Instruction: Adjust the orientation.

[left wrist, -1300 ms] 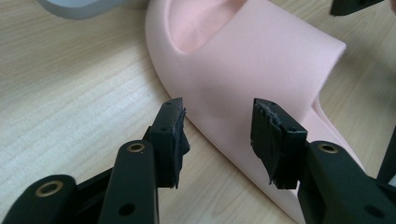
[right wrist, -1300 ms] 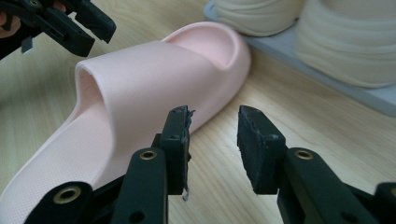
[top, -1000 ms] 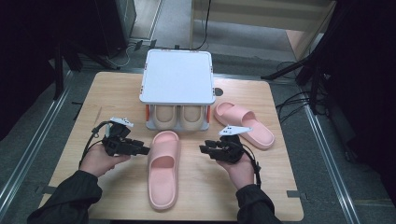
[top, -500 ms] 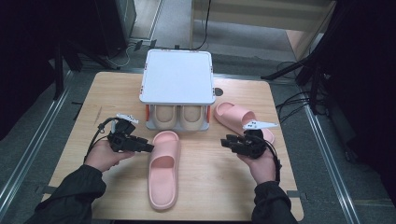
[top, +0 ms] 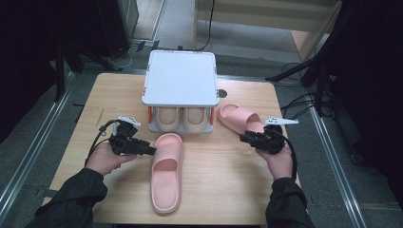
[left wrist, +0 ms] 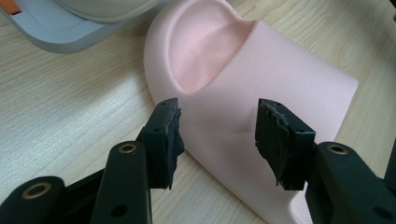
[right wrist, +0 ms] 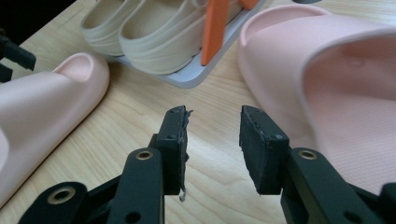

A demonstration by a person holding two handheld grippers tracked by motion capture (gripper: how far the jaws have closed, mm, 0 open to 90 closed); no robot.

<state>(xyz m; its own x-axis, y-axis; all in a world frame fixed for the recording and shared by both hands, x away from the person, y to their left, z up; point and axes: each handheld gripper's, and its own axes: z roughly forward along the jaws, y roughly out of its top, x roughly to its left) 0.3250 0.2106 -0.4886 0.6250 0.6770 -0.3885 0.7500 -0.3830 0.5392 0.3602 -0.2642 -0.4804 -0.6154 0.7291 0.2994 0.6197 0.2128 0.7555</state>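
Observation:
One pink slipper [top: 166,171] lies lengthwise in the middle of the wooden table. My left gripper [top: 150,150] is at its left edge, by the strap. In the left gripper view the jaws [left wrist: 219,135] stand open, and the slipper's strap [left wrist: 261,79] lies just beyond and between them, untouched by the pads. A second pink slipper [top: 237,116] lies slanted at the right of the rack. My right gripper [top: 244,137] hovers just in front of it, open, with bare wood between the jaws [right wrist: 214,140] and that slipper [right wrist: 327,70] to their right.
A grey rack with a white top [top: 180,78] stands at the back of the table [top: 218,185]. A pair of beige slippers [top: 185,118] sits on its lower shelf, beside orange posts [right wrist: 215,28]. Dark floor and metal rails surround the table.
My right gripper has moved to the right, away from the middle slipper and up to the slanted one. The left gripper has stayed by the middle slipper.

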